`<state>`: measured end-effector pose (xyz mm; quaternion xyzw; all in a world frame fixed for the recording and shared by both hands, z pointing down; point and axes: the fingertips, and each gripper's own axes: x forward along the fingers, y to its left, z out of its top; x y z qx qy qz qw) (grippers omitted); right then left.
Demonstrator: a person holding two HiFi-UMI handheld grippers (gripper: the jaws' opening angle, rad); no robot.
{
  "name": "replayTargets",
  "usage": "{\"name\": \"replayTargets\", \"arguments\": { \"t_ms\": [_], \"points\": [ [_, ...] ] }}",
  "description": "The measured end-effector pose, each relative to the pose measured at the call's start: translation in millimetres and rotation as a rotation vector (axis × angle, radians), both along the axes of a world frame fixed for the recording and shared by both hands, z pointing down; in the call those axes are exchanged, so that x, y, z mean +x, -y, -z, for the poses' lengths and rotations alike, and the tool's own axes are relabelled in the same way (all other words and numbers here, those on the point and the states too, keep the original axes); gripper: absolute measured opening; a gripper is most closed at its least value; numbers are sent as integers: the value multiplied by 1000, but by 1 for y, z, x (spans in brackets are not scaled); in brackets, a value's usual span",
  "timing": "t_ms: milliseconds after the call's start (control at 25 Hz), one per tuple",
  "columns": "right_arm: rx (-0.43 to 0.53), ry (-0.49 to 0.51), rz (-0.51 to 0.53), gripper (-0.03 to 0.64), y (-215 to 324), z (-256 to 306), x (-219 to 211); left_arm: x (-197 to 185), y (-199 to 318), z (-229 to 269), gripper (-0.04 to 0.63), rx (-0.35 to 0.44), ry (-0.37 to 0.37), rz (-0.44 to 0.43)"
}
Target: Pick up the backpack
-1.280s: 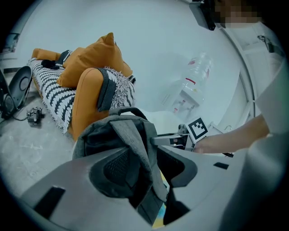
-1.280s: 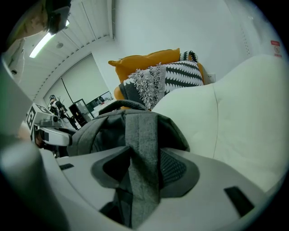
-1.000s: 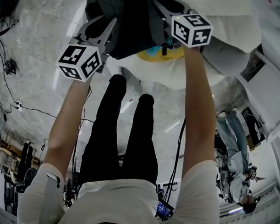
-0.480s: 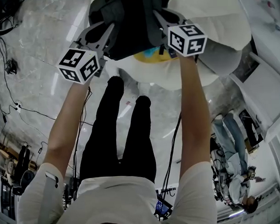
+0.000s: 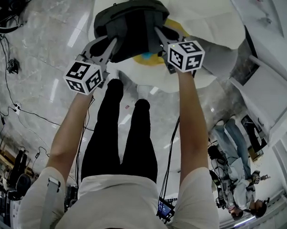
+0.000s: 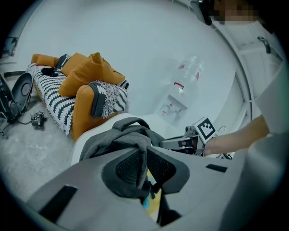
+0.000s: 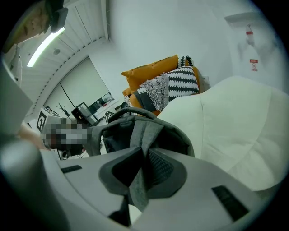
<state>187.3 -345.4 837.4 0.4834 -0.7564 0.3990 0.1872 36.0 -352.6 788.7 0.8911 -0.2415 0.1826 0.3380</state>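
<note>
Left gripper (image 6: pixel 144 168) and right gripper (image 7: pixel 142 170) are each pinching a fold of the gray backpack (image 5: pixel 131 19), jaws just been closing narrow on it.

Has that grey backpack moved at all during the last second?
Yes. In the head view the backpack has slid toward the person against the white cushion, uncovering more of the yellow patch beneath.
</note>
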Motion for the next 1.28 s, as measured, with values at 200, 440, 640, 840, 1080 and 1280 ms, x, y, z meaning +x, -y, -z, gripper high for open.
{"name": "replayTargets", "arguments": {
  "t_ms": [200, 440, 640, 840, 1080, 1280],
  "points": [
    [0, 7, -6, 44, -27, 15, 3, 2, -23, 15, 40, 6, 2, -4],
    [2, 18, -2, 44, -46, 27, 1, -1, -40, 26, 40, 16, 16, 7],
    [11, 26, -1, 44, -61, 33, -1, -3, -55, 33, 40, 23, 15, 35],
    [17, 33, 10, 44, -76, 47, -2, -4, -70, 42, 40, 25, 21, 47],
    [21, 33, 34, 44, -92, 63, 1, -6, -85, 53, 40, 21, 30, 69],
    [33, 55, 35, 46, -102, 78, -2, -11, -96, 62, 38, 15, 32, 94]
  ]
}}
